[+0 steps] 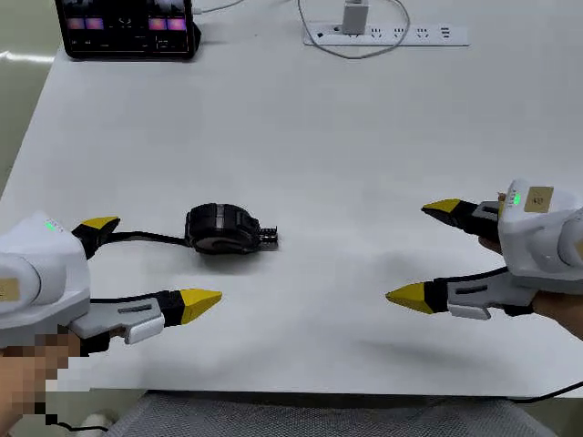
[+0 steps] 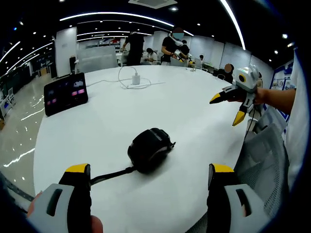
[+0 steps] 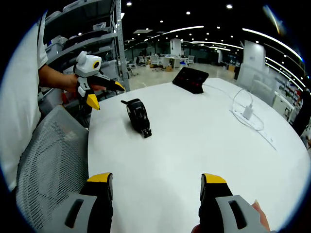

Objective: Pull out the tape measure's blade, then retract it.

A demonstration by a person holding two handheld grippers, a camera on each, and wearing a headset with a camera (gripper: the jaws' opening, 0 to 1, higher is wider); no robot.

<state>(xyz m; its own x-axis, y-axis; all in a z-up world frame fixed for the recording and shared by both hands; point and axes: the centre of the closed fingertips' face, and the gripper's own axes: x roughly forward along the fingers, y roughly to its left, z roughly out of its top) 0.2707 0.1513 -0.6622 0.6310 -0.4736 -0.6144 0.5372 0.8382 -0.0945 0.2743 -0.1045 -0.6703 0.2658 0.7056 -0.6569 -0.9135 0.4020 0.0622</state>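
**Q:** Where is the black round-cased tape measure (image 1: 221, 228)?
**A:** It lies on the white bench (image 1: 328, 137), left of centre in the head view, roughly 9 o'clock from mid-bench. It sits apart from both grippers.

**Q:** Axis and heading?
**A:** The long axis runs 9-to-3. The blade hook (image 1: 270, 238) sits at the case mouth and faces 3 o'clock, toward the right gripper (image 1: 424, 252). A thin black strap (image 1: 146, 238) trails off toward 9 o'clock and ends by the far jaw of the left gripper (image 1: 155, 262). Cannot tell whether it touches that jaw.

**Q:** Jaws?
**A:** Left gripper: jaws spread wide with bare bench between them, near the case at about 8 o'clock. Right gripper: jaws also spread wide, well apart from the case, off at 3 o'clock.

**Q:** Other items?
**A:** A dark tablet with a lit screen (image 1: 127, 25) at 11 o'clock. A white power strip (image 1: 387, 35) with a charger plugged in at 1 o'clock.
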